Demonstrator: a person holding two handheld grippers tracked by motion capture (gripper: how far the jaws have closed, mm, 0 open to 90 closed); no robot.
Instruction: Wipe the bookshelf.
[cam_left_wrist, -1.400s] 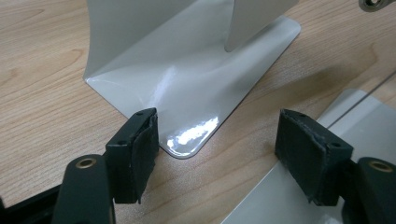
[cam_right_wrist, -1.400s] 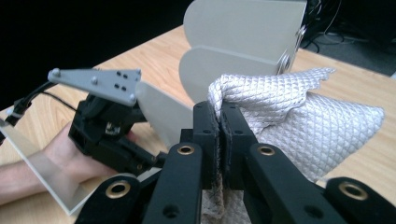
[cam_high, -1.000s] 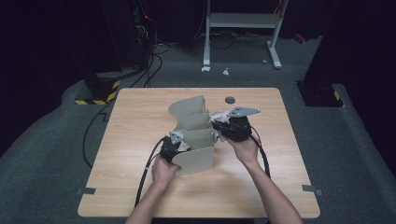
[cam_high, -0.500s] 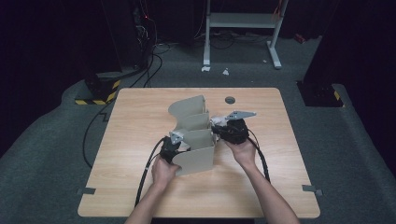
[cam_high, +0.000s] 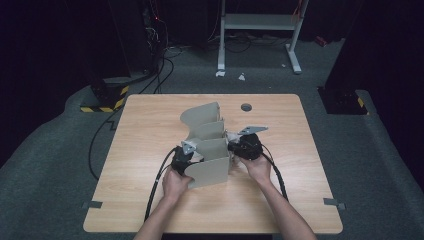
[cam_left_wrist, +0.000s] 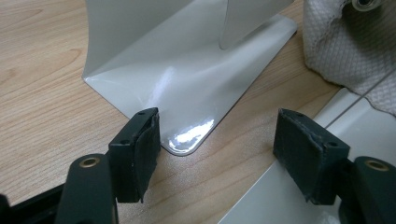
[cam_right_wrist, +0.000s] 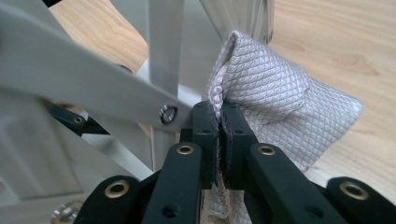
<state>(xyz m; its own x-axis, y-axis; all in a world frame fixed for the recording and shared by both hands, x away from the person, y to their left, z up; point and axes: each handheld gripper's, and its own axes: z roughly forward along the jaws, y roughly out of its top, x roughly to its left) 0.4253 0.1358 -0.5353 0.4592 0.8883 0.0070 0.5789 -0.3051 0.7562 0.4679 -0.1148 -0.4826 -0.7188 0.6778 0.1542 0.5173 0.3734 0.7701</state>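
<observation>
R gripper (cam_right_wrist: 219, 135) clamps cloth (cam_right_wrist: 275, 98) by the divider rack (cam_high: 207, 145); L gripper (cam_left_wrist: 224, 154) wide, holding nothing.
Rack stands mid-table (cam_high: 150, 120), upright dividers in a row; cloth, grey w/ quilted weave, pinched betw. R jaws just beside rack's right side; L jaws straddle rack's base-plate corner (cam_left_wrist: 187, 140), not touching it; both hands (cam_high: 175, 185) at rack's near end.

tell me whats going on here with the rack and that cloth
A person works at a table with a claw in each hand. The right claw is shut on a grey cloth, held against a beige metal rack. The left claw is open, low at the rack's other side, gripping nothing.
</observation>
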